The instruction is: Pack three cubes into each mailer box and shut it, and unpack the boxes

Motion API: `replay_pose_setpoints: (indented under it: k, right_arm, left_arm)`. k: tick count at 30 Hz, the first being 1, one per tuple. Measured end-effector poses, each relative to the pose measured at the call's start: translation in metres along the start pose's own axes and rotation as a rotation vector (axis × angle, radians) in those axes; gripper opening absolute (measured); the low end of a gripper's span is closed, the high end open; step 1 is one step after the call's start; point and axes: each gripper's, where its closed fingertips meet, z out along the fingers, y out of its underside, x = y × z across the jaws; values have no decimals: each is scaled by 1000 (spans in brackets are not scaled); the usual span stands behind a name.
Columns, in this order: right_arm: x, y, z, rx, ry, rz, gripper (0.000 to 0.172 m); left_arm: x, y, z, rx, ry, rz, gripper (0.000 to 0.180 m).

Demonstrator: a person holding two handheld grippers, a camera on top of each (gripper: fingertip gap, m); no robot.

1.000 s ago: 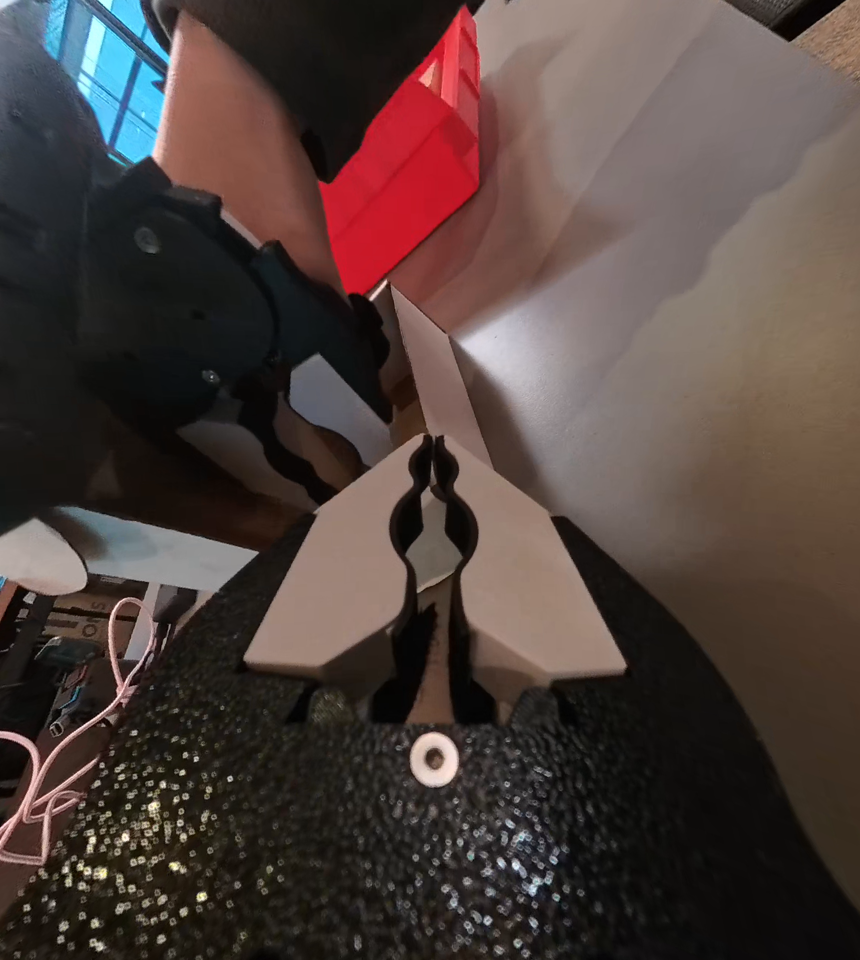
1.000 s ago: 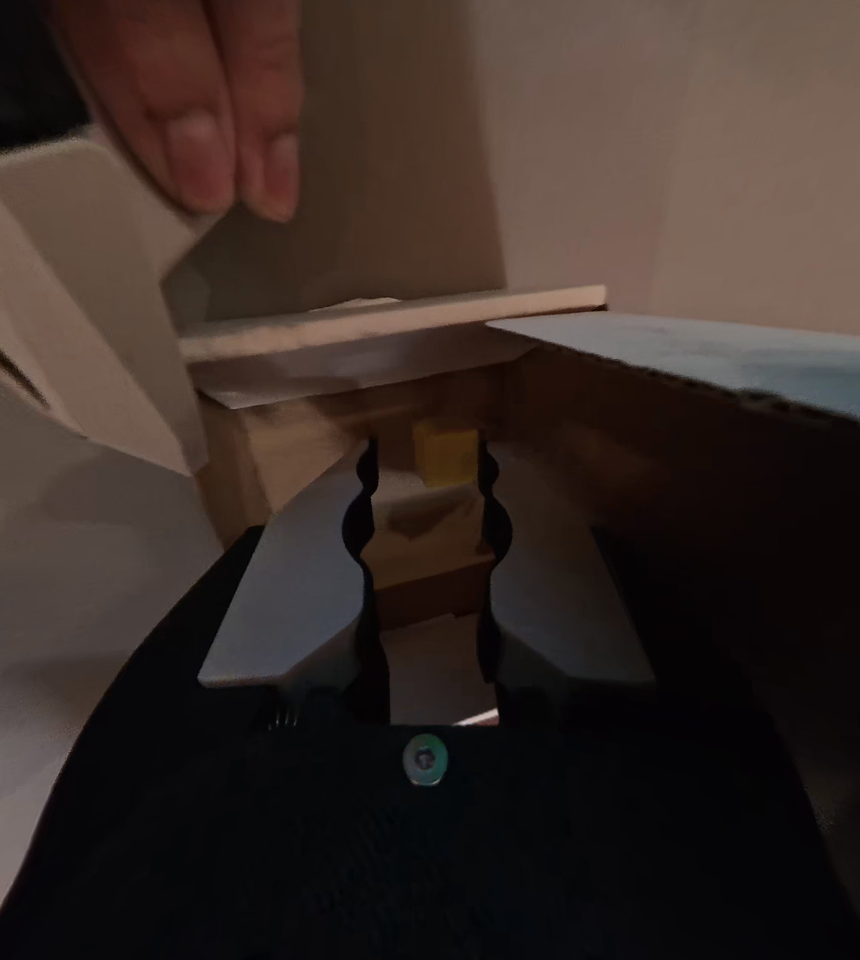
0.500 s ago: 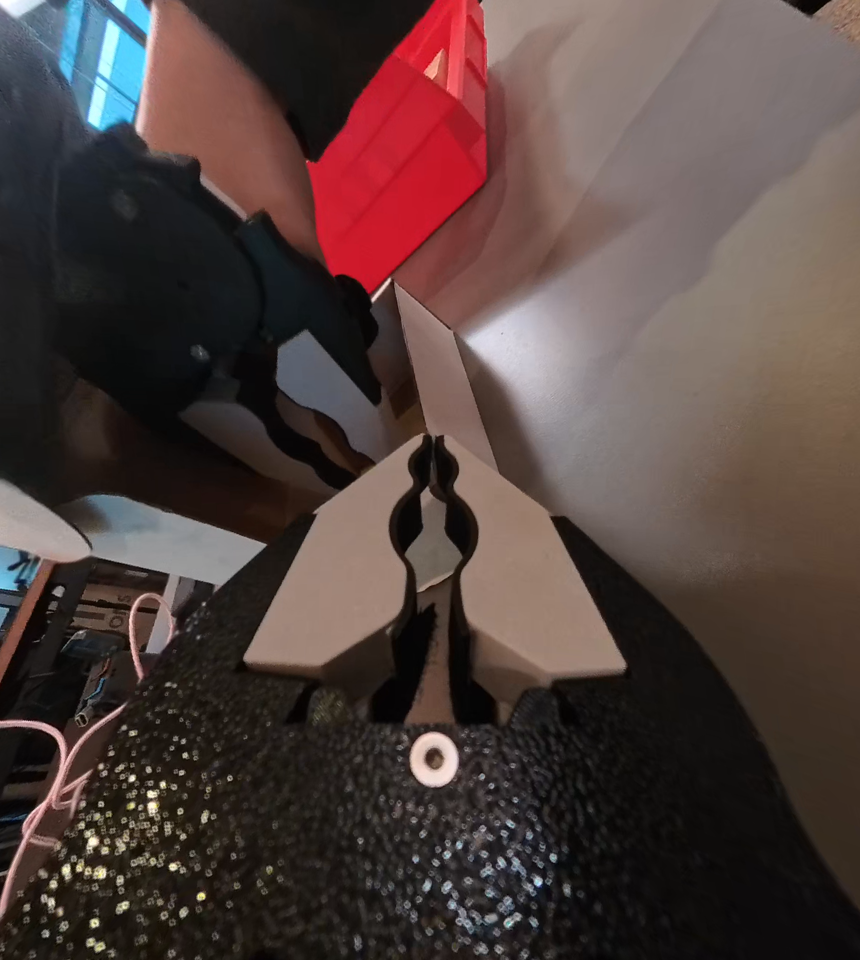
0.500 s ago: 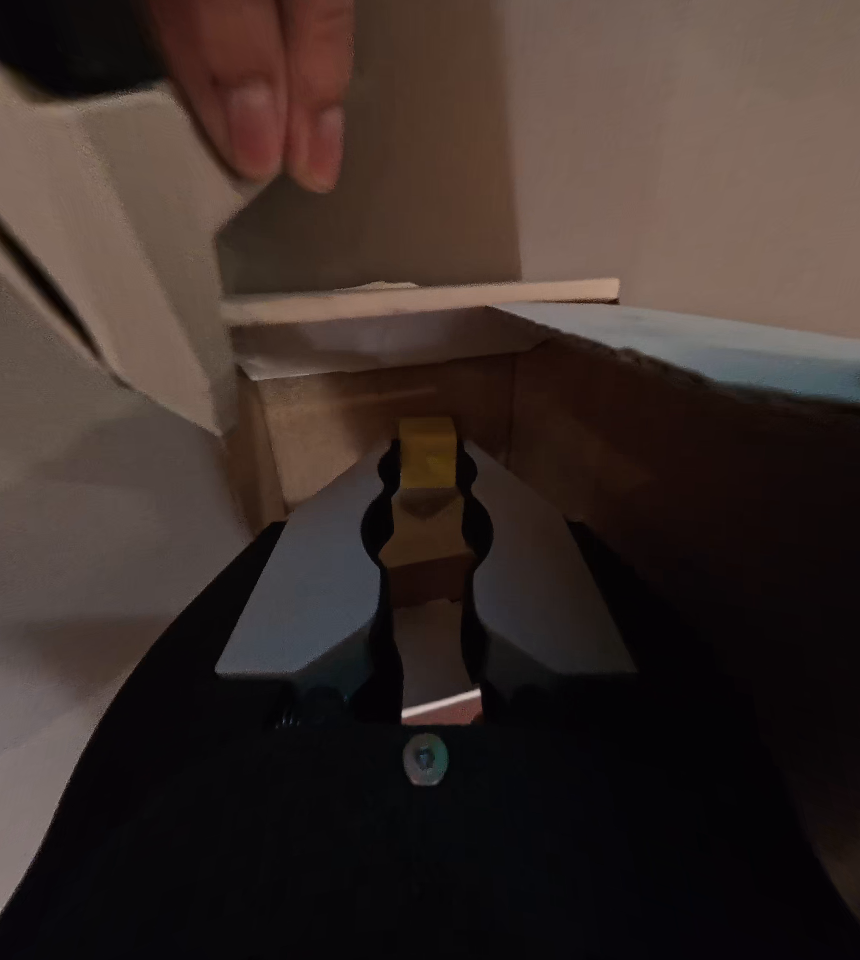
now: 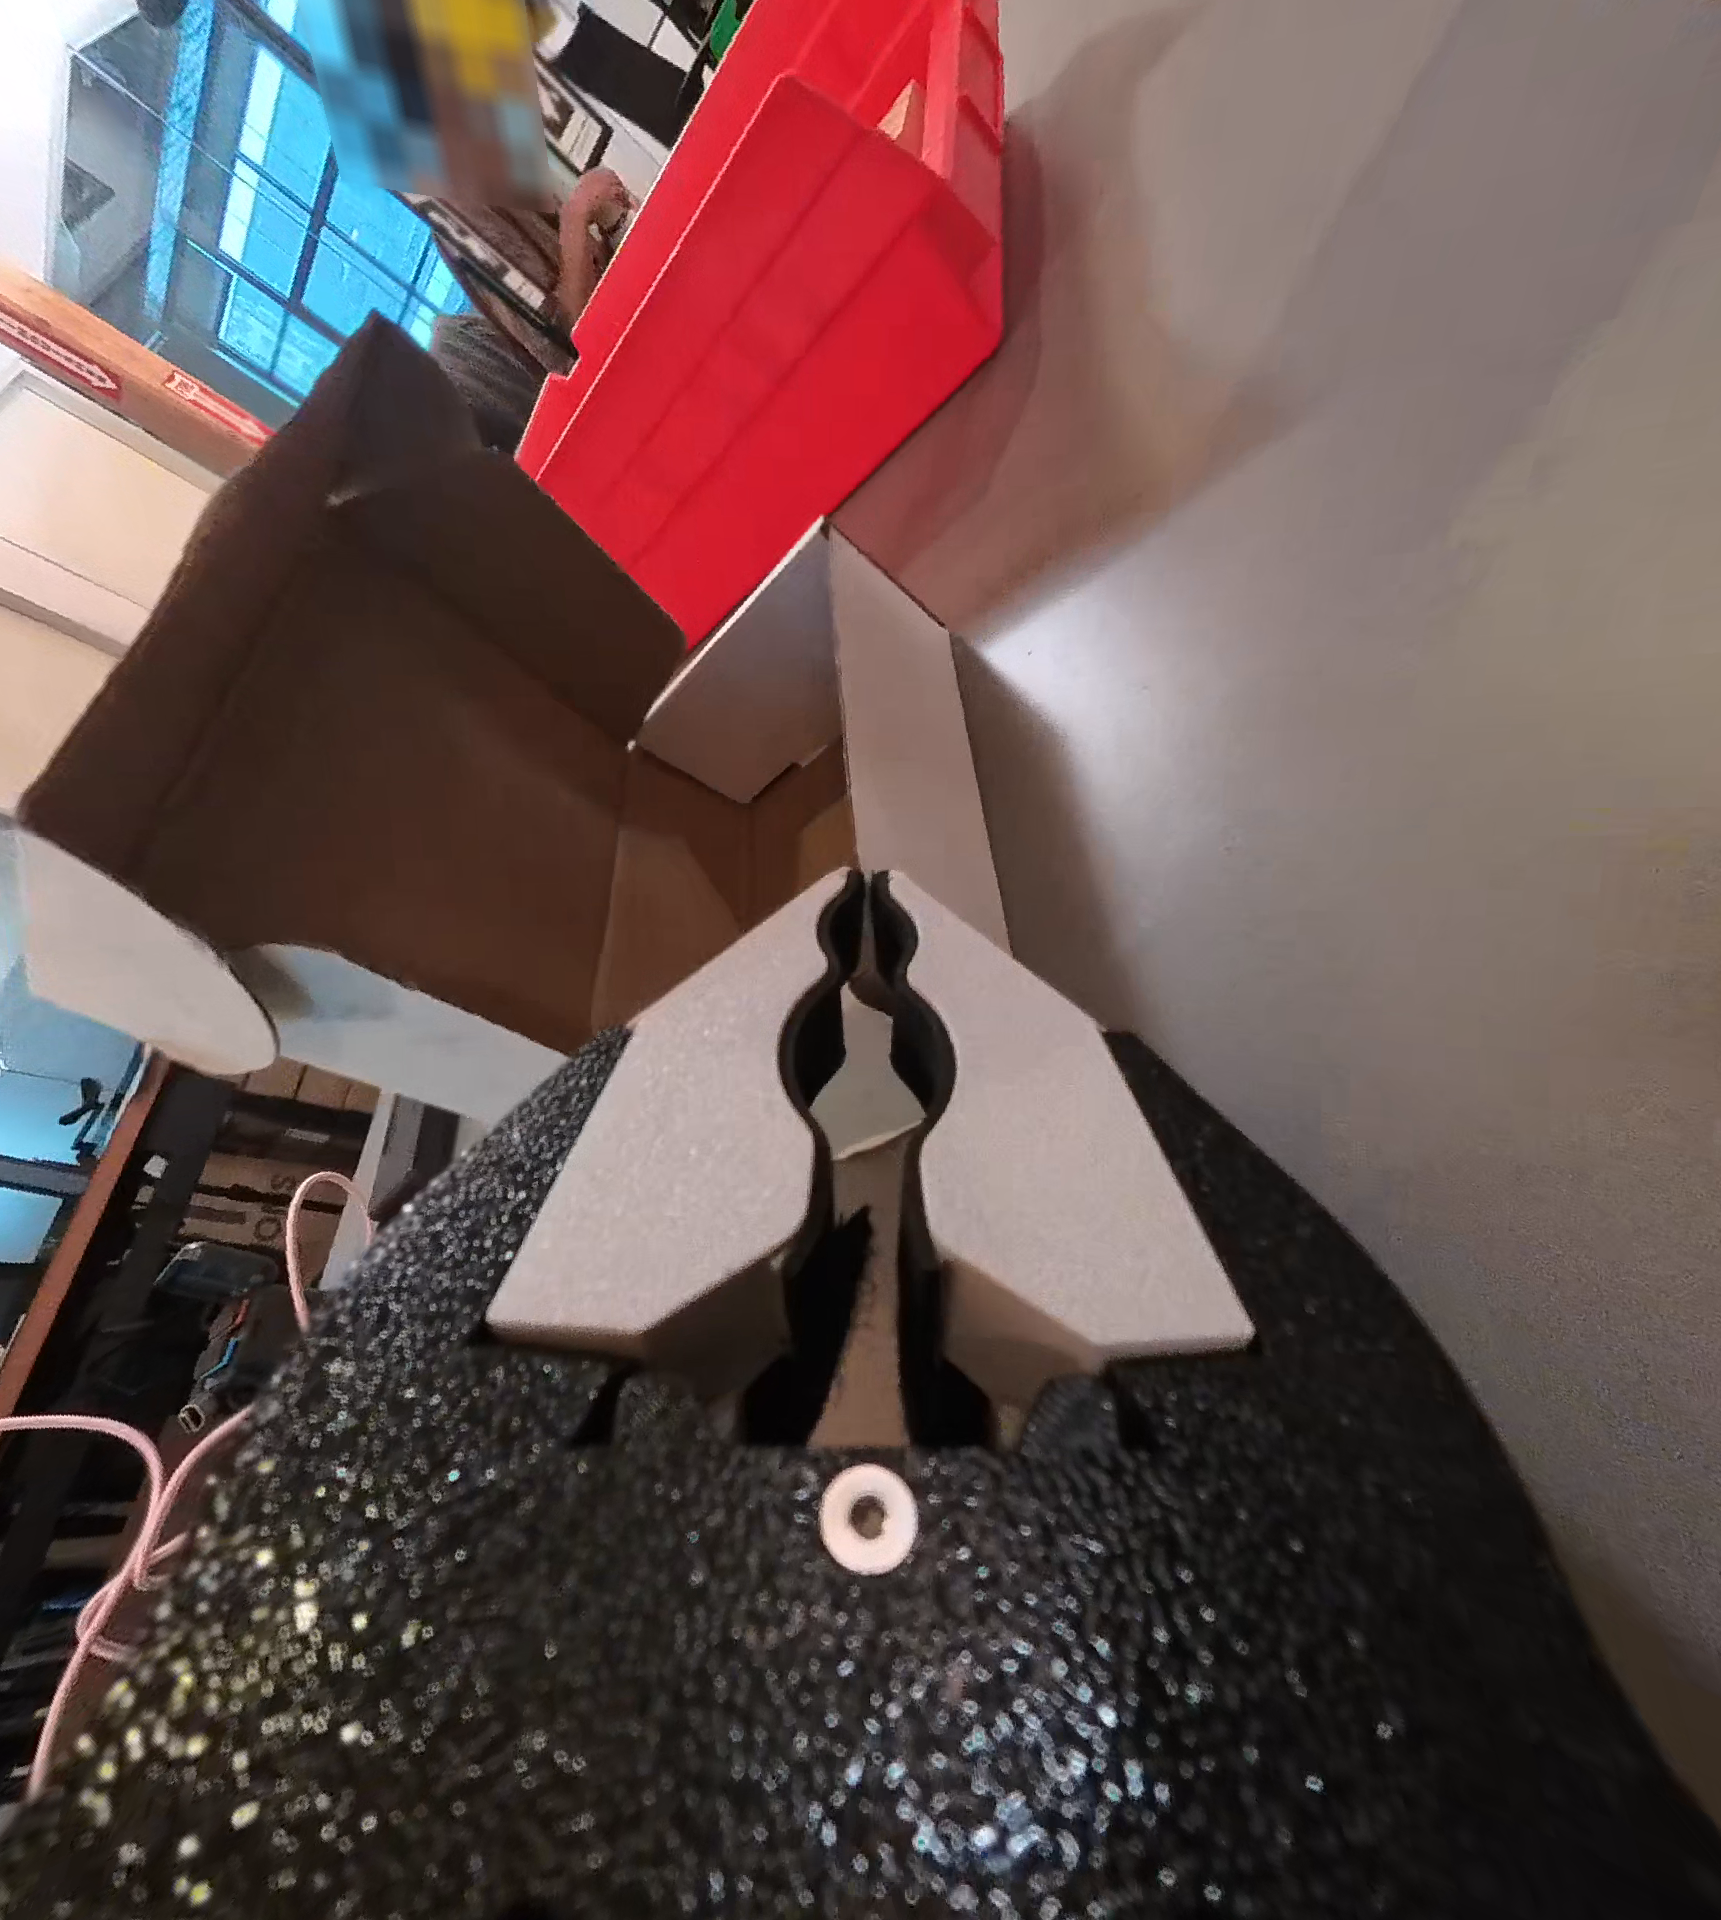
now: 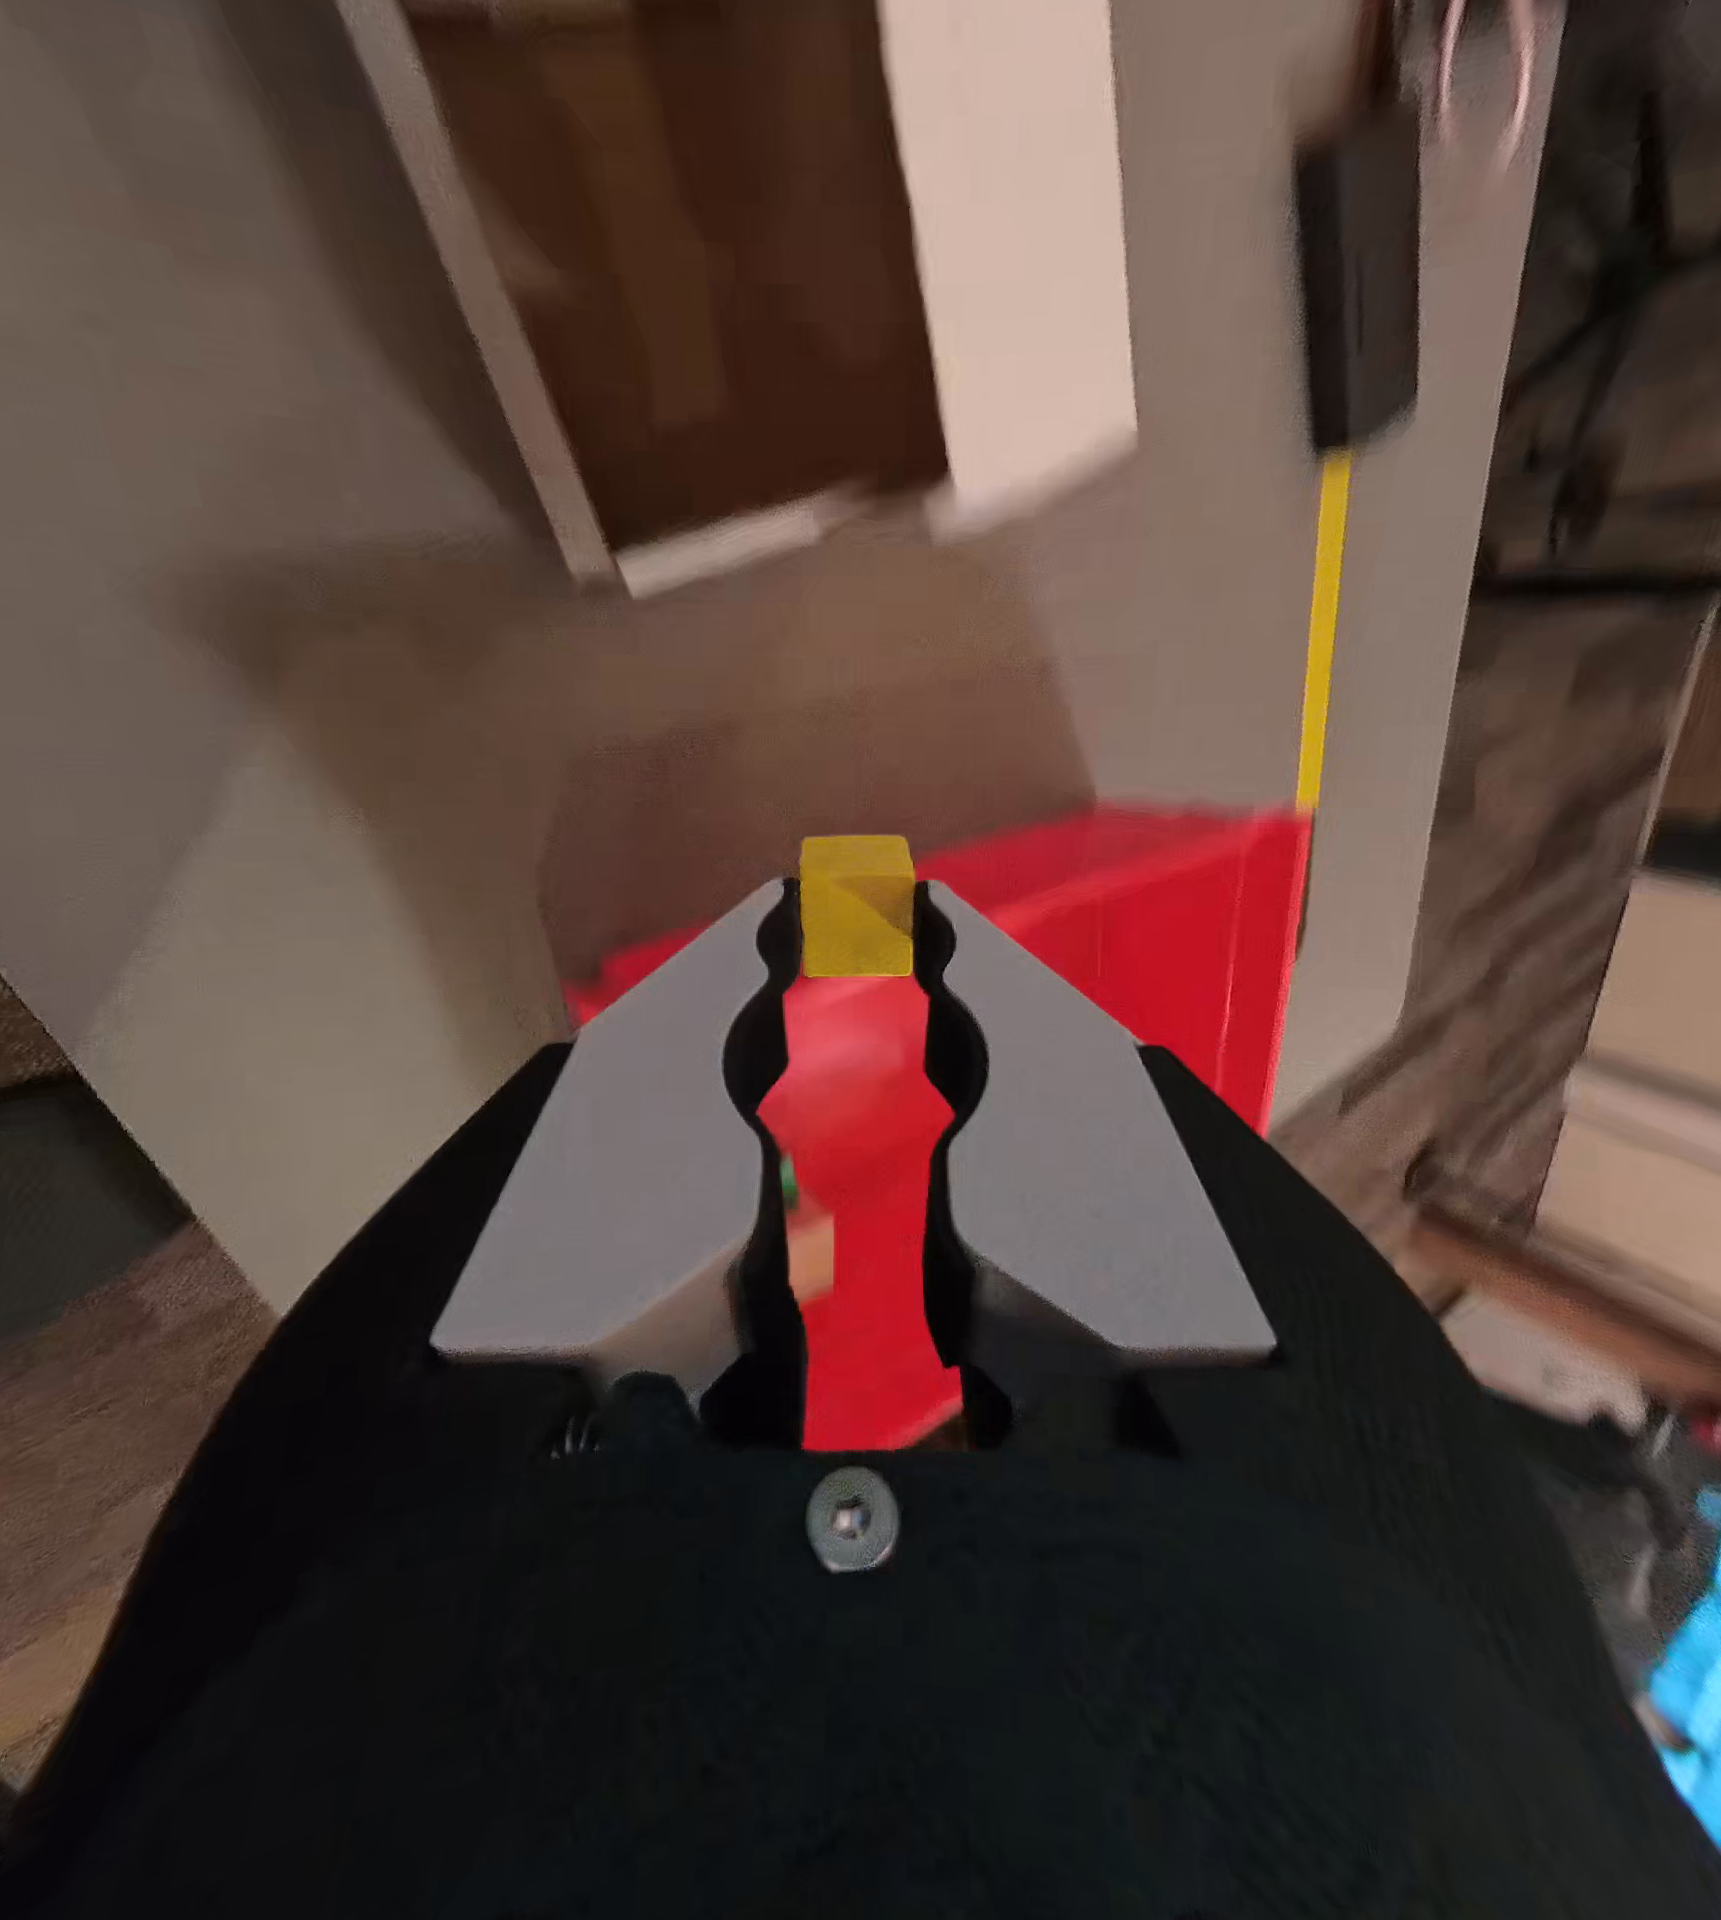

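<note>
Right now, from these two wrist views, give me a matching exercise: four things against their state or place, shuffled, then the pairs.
1. left gripper
2. right gripper
3. mailer box
4. red bin

A. grips a yellow cube
B. lid open, brown inside showing
C. stands beyond the box on the white table
D. pinched on a white box wall

Pairs: 1-D, 2-A, 3-B, 4-C

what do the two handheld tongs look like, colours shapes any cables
Both tongs share one build: a rounded black body, a screw set in the middle, and two pale grey wedge fingers lined with wavy black pads. The left tongs have a grainy, glittery shell, with a thin pink cable beside it. The right tongs look matte black.
</note>
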Motion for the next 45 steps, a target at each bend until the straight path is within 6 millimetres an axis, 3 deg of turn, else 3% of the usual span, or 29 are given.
replay_pose_setpoints:
  k: [1, 3, 5, 10, 14, 22, 29, 33, 36, 40, 43, 45]
  right_arm:
    - [6, 25, 0, -60, 8, 41, 20]
    - [15, 72, 7, -169, 34, 96, 20]
    - [7, 106, 25, -232, -23, 101, 20]
    - [-34, 154, 73, -327, -243, 83, 20]
    - [-47, 165, 90, -325, -318, 113, 20]
    - [-51, 170, 98, -343, -337, 112, 22]
    - [-34, 174, 88, -372, -252, 157, 32]
    - [5, 150, 60, -291, 19, 113, 28]
    - [27, 97, 35, -131, 256, 48, 28]
    - [26, 10, 20, 185, 336, 138, 35]
    - [17, -36, 21, 341, 291, 256, 47]
    - [12, -57, 22, 428, 285, 319, 50]
  left_arm:
    - [0, 0, 0, 0, 0, -3, 0]
    - [0, 0, 0, -3, -2, 2, 0]
    - [0, 0, 1, -7, -5, 11, 0]
    - [0, 0, 1, -8, -7, 13, 0]
    - [0, 0, 1, -7, -7, 13, 0]
    - [0, 0, 2, -7, -6, 8, 0]
    - [0, 0, 2, -9, -8, 5, 0]
    - [0, 0, 3, -14, -14, 18, 0]
    - [-1, 0, 3, -23, -22, 40, 0]
    - [-2, 2, 3, -31, -30, 47, 0]
    - [-12, 8, 2, -62, -105, 71, 2]
    - [-28, 3, -4, -81, -238, 215, 0]
